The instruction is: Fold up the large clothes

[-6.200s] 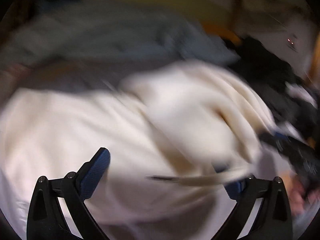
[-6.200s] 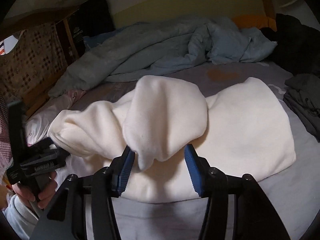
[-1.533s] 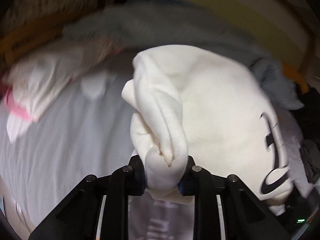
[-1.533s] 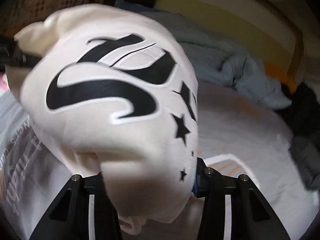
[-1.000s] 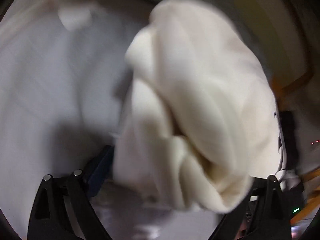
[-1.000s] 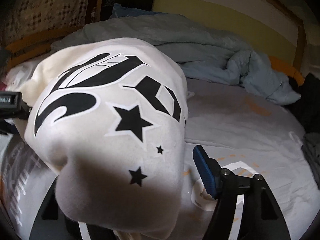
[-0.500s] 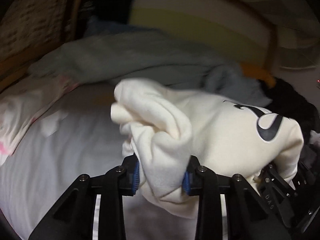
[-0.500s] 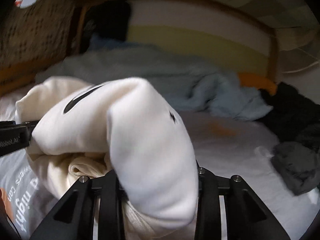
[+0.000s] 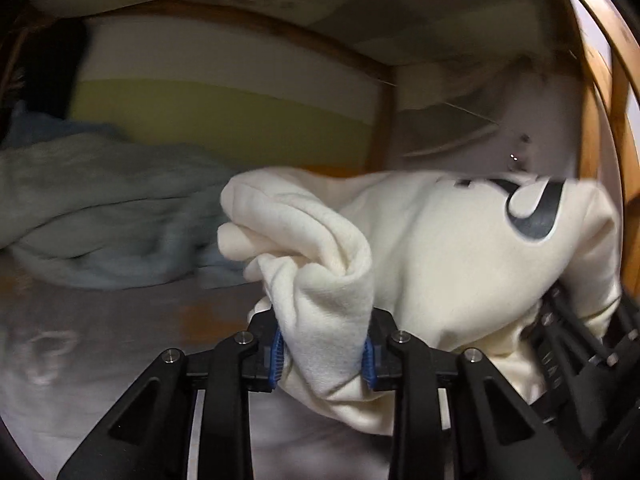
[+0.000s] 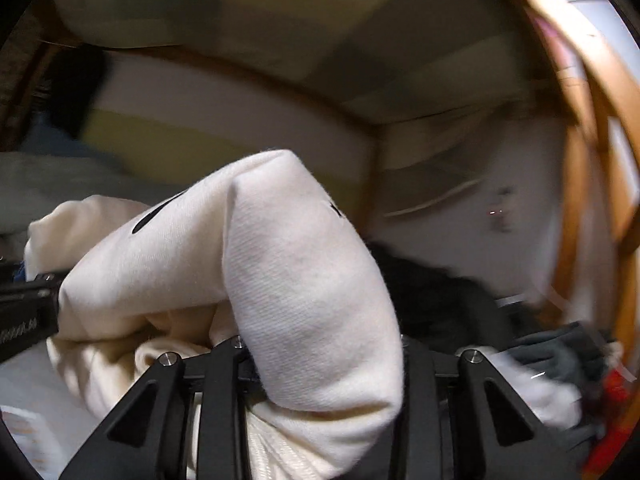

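Crowding sweatshirt [image 9: 440, 248]: duvet [image 9: 100, 216], dark clothes [image 10: 440, 300]

Cream sweatshirt [image 9: 440, 248] (black print), bunched aloft

Obstacles: rumpled pale-blue quilt [image 9: 104, 216], heaped at far left on the bed; dark pile of black and grey clothes [image 10: 448, 304], at right, below the wooden bed-frame posts [image 10: 592, 184]; bulky cream fleece sweatshirt [image 9: 448, 264], hanging across the middle, clamped in both grippers. Free room: bare grey bedsheet [image 9: 132, 320], in front of the quilt, left of the sweatshirt.
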The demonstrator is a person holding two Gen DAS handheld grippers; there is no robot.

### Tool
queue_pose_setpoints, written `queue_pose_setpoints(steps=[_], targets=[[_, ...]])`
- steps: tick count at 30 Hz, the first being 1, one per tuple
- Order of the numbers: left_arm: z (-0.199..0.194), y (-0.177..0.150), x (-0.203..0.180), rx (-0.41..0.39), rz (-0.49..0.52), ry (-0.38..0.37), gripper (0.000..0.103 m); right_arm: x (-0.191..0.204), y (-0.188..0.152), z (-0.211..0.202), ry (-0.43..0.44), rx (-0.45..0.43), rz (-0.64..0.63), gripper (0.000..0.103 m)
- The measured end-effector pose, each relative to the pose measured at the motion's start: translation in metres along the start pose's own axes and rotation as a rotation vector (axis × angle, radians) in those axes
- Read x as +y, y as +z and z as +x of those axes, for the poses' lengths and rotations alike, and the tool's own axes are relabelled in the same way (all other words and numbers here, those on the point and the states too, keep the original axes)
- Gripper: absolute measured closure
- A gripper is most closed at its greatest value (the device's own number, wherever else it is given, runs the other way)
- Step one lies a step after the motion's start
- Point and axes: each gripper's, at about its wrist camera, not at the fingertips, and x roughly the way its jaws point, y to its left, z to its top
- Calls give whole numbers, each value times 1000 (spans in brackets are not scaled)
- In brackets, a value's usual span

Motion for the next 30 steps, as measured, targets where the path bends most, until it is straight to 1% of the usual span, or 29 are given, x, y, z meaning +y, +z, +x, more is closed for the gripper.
queue_pose_setpoints(steps=[1,2,3,4,5,6,7,8,9,10,12,13,14,15,16,17,19,21,22,24,25,26,27,28,29,30], targets=[[19,-10,-16,20,13,-12,74,-20,-12,11,-51,-6,-5,68],[46,-27,-33,73,21,-30,73,-35,-27,22,-84,8,-14,68],[75,-48,-47,154,23,-51,73,-46,-47,37,-112,42,-36,67],[101,-68,-54,237,18,-68,73,-55,-72,53,-132,97,-62,67],[120,-91,-61,306,8,-63,72,-64,-101,71,-130,177,-72,67],[127,-110,-64,316,13,-27,70,-72,-126,86,-106,261,-67,66],[123,-117,-67,276,37,-27,69,-81,-155,98,-86,329,-76,64],[118,-117,-69,254,55,-29,69,-85,-164,101,-63,327,-77,63],[115,-115,-67,261,44,-41,69,-89,-170,92,-32,308,-77,62],[111,-111,-56,287,22,-57,67,-89,-169,89,-25,326,-63,62],[115,-108,-49,338,-3,-73,64,-96,-168,91,-6,368,33,60],[125,-100,-37,350,-1,-74,61,-99,-169,93,0,381,65,60],[124,-97,-37,363,13,-75,57,-100,-168,95,0,398,108,60],[125,-103,-41,373,26,-71,51,-101,-167,93,-9,406,126,59],[121,-101,-39,376,39,-52,36,-106,-167,99,-13,416,137,58],[114,-107,-38,366,47,-28,27,-105,-168,98,-18,442,154,58],[104,-108,-24,353,51,-14,26,-106,-167,101,-18,472,152,57],[90,-110,-14,354,61,-2,24,-104,-168,94,-15,491,120,53],[80,-107,-10,340,75,13,20,-103,-168,88,-11,493,96,51],[61,-102,-2,295,107,50,18,-100,-164,75,-6,491,67,41],[53,-99,1,271,119,71,17,-99,-160,71,-7,493,59,40],[43,-95,6,240,130,90,15,-96,-158,59,-10,492,49,34],[32,-92,12,210,135,101,12,-93,-154,50,10,491,52,21],[23,-89,16,186,136,109,6,-91,-152,40,32,489,60,16],[13,-86,22,153,142,122,0,-85,-147,26,65,479,82,15],[4,-84,27,113,158,141,0,-81,-142,15,77,467,95,13]])
